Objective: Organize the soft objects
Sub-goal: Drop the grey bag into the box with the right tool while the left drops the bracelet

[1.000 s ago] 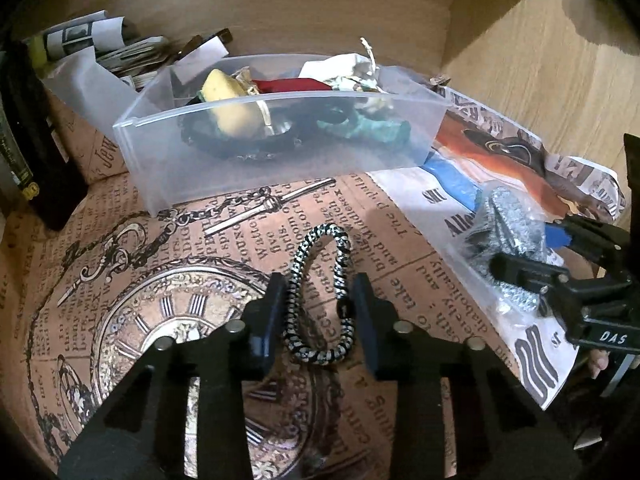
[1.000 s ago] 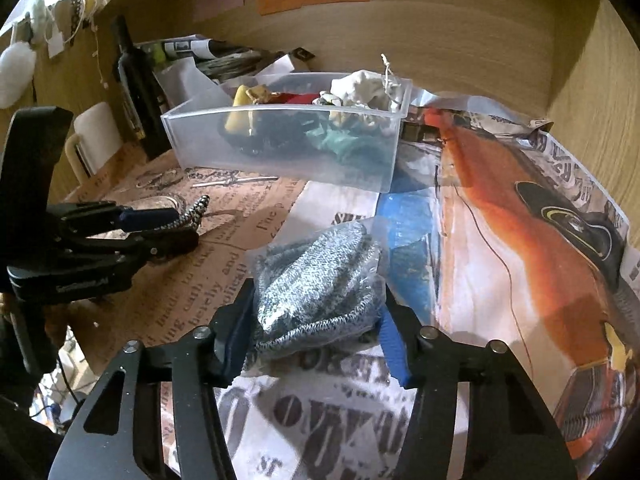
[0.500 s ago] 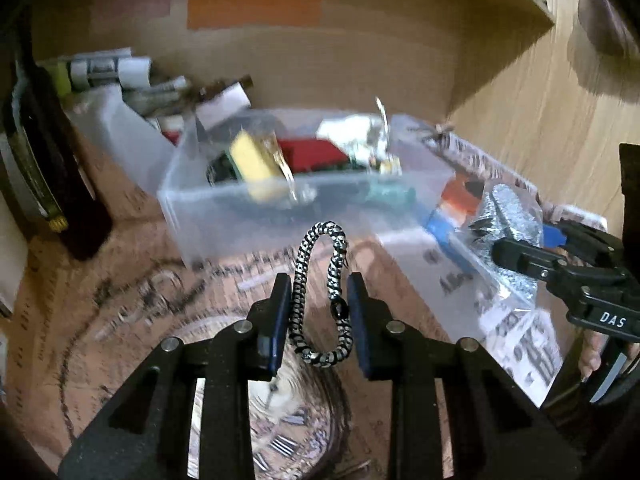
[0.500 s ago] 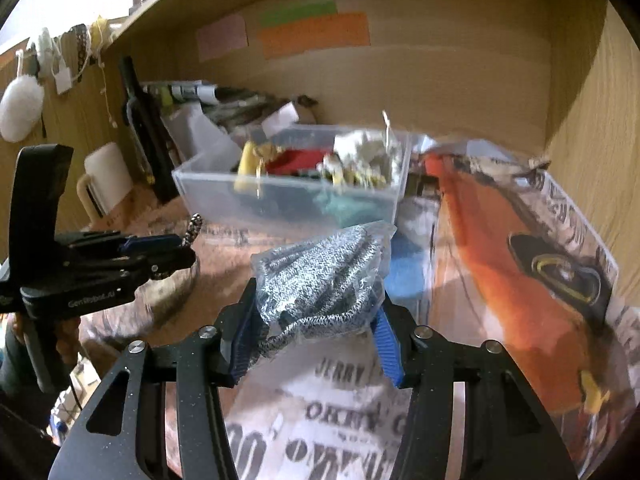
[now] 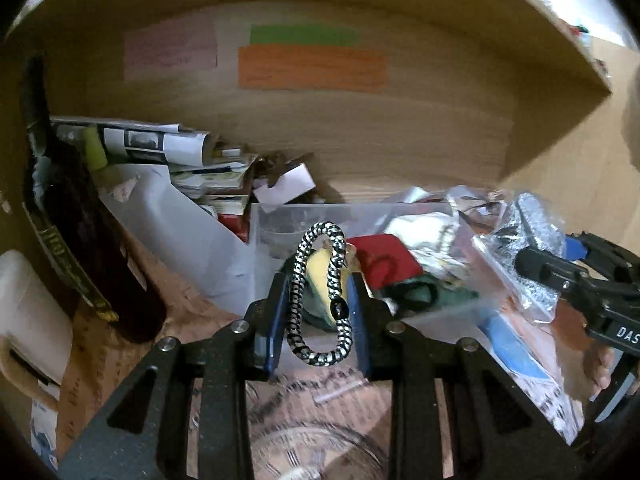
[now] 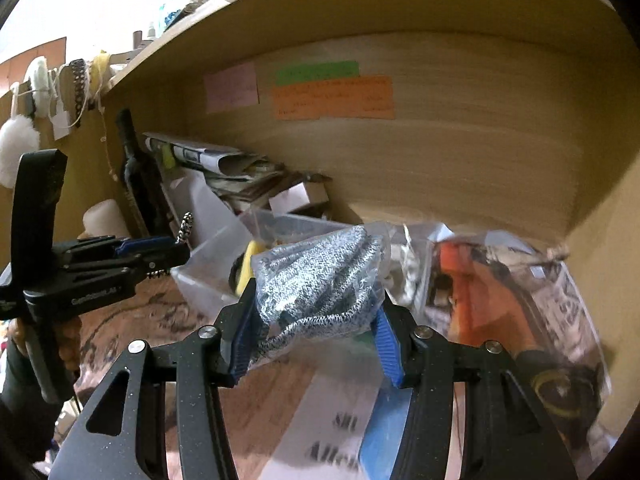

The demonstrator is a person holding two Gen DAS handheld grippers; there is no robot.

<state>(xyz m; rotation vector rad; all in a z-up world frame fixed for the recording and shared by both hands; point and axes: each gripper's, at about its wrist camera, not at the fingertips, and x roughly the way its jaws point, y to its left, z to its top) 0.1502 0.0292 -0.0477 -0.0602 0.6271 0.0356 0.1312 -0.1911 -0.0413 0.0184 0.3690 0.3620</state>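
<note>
My left gripper (image 5: 318, 300) is shut on a black-and-white braided loop (image 5: 320, 292) and holds it in the air just before the clear plastic bin (image 5: 260, 240). My right gripper (image 6: 316, 320) is shut on a clear bag of grey speckled knit fabric (image 6: 320, 280), lifted in front of the same bin (image 6: 208, 256). The bin holds a yellow item (image 5: 318, 268), a red item (image 5: 384, 256), green fabric (image 5: 420, 292) and white pieces. The right gripper with its bag (image 5: 536, 240) shows at the right of the left wrist view. The left gripper (image 6: 176, 248) shows at the left of the right wrist view.
A dark bottle (image 5: 80, 240) stands at the left, with a white mug (image 5: 28, 320) beside it. Rolled newspapers and booklets (image 5: 168, 148) lie behind the bin against the wooden back wall with coloured sticky notes (image 5: 312, 64). Printed paper (image 6: 340, 420) covers the shelf floor.
Both grippers have risen off the shelf floor with their objects and moved toward the bin. The loop now hangs before the bin's rim; the bag is level with the bin's top.
</note>
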